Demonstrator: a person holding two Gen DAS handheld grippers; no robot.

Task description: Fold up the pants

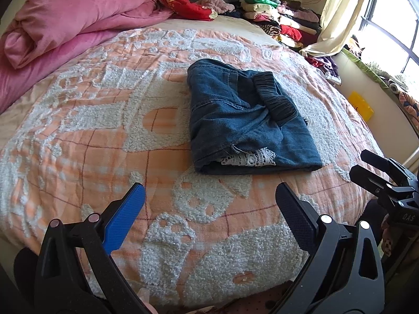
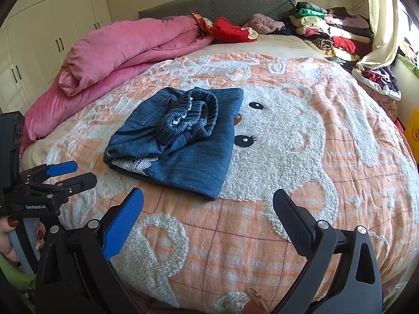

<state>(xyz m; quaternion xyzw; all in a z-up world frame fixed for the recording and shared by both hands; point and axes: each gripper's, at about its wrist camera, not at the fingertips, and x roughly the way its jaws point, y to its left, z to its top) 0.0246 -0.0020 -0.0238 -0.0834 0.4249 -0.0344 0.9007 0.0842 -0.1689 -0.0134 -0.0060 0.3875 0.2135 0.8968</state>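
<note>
Left wrist view: the folded denim pants [image 1: 248, 120] lie mid-bed on the peach bedspread [image 1: 78, 144]. Left gripper [image 1: 209, 204] and right gripper [image 2: 208, 209] both hover with fingers spread wide, holding nothing.

An orange checked bedspread [image 2: 262, 235] with a fluffy white bear pattern is covering the bed. A pink quilt [image 2: 125, 49] is lying rolled along the bed's left side, reaching up toward the grey headboard [image 2: 235, 5]. Red clothes [image 2: 230, 32] and a mauve fluffy garment [image 2: 264, 22] are resting near the headboard. A stack of folded clothes [image 2: 327, 31] is sitting at the far right corner of the bed, beside a cream curtain [image 1: 340, 13] that is hanging at the sunlit window [image 1: 390, 26]. White wardrobe doors [image 2: 52, 26] are standing behind the quilt. A yellow object [image 1: 361, 106] is leaning against the wall below the window sill.
</note>
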